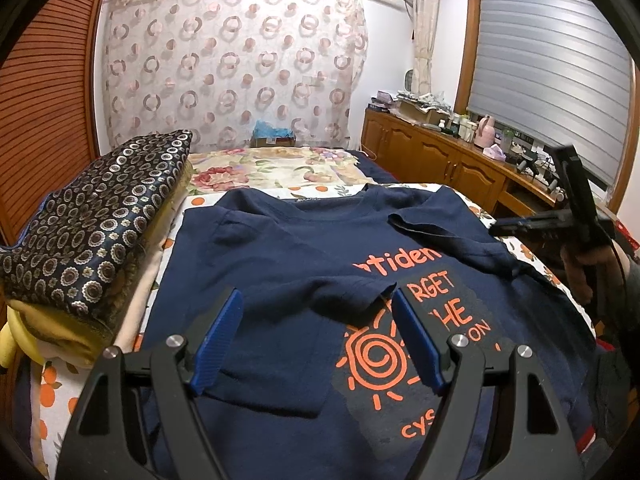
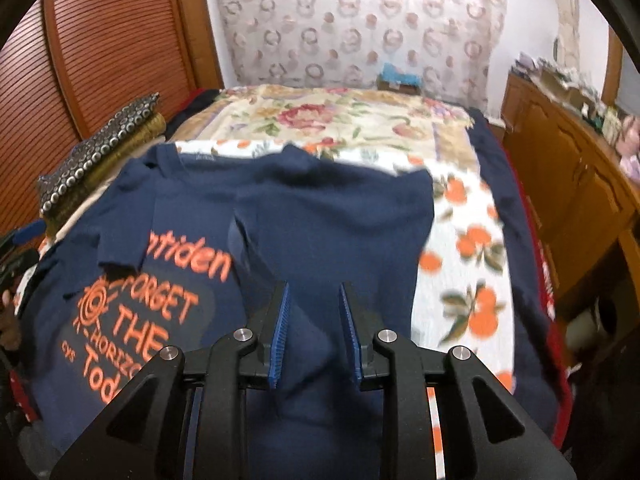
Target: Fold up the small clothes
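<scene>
So the navy cotton T-shirt with orange print [image 1: 280, 264] is spread on the orange-patterned bedsheet [image 2: 472, 248], collar toward the far edge. Left gripper [image 1: 318, 340] is held released over its folded-in sleeve; right gripper [image 2: 314, 334], half-parted, looks empty over the right-hand side fold.

Both wrist cameras sit low and close over the navy T-shirt [image 1: 280, 248], facing along the bed toward the patterned curtain [image 1: 232, 64]. The left wrist view looks from the shirt's left half; the right wrist view from its right edge. Both share the shirt's orange print [image 2: 132, 320] and the curtain.
</scene>
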